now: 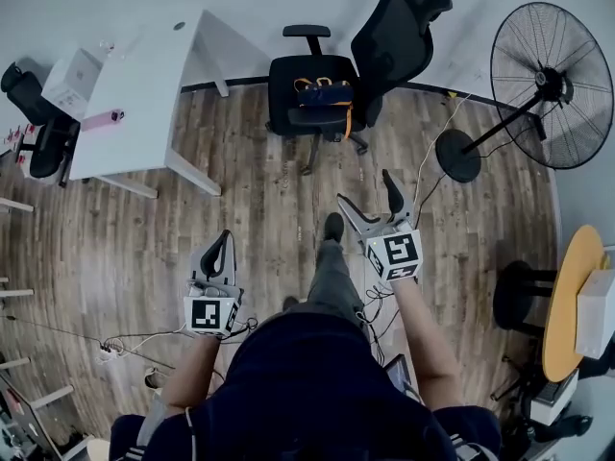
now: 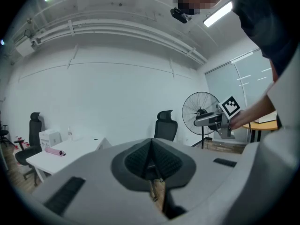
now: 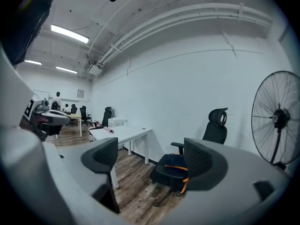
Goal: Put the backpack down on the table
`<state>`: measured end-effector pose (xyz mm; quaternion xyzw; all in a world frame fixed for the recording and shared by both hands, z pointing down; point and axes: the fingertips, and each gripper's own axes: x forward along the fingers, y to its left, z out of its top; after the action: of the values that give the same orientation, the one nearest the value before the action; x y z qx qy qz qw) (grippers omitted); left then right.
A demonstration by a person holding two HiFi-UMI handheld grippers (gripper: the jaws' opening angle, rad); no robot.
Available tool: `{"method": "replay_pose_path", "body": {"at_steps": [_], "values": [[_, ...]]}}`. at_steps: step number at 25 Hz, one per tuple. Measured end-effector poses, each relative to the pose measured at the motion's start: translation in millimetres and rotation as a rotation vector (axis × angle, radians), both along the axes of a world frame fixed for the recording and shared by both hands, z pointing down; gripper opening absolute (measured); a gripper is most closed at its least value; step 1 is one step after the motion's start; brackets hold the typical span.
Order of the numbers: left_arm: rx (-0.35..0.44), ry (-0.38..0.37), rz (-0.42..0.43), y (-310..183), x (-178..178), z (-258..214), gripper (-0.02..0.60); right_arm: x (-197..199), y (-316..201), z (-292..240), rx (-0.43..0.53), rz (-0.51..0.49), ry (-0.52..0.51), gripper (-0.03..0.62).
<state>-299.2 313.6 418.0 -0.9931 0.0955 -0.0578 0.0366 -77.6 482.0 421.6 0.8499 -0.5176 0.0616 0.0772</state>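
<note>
A dark backpack (image 1: 323, 94) with orange straps lies on the seat of a black office chair (image 1: 384, 41), a few steps ahead of me. In the right gripper view the backpack (image 3: 174, 165) sits on that seat, seen between the spread fingers. A white table (image 1: 154, 75) stands to the left of the chair. My right gripper (image 1: 369, 198) is open and empty, held in the air and pointing toward the chair. Lower, on my left side, my left gripper (image 1: 222, 246) is shut with nothing in it; its pads (image 2: 140, 159) meet.
A pink roll (image 1: 104, 118) and a white box (image 1: 72, 81) sit on the table. A big standing fan (image 1: 548, 84) is at the right, a round wooden table (image 1: 569, 301) nearer right. Cables (image 1: 125, 342) trail on the wood floor. Another black chair (image 1: 38, 128) stands far left.
</note>
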Motion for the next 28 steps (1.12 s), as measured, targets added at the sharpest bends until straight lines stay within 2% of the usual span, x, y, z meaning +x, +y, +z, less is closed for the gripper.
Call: {"method": "replay_pose_path", "body": {"at_steps": [6, 12, 15, 19, 24, 28], "values": [[0.030, 0.024, -0.091, -33, 98, -7, 0.005, 101, -46, 21, -0.014, -0.083, -0.014, 0.443], [0.000, 0.016, -0.150, -71, 211, -4, 0.005, 206, -109, 33, -0.073, -0.196, -0.022, 0.437], [-0.007, 0.027, -0.167, -86, 254, -8, 0.004, 245, -135, 44, -0.115, -0.235, -0.044, 0.417], [-0.009, 0.028, -0.160, -109, 293, -14, 0.005, 276, -177, 50, -0.123, -0.279, -0.034, 0.403], [0.011, 0.021, -0.102, -134, 327, -14, 0.005, 301, -210, 82, -0.185, -0.296, -0.066, 0.385], [-0.037, 0.005, -0.083, -155, 339, -3, 0.005, 319, -230, 109, -0.265, -0.307, -0.076, 0.380]]}}
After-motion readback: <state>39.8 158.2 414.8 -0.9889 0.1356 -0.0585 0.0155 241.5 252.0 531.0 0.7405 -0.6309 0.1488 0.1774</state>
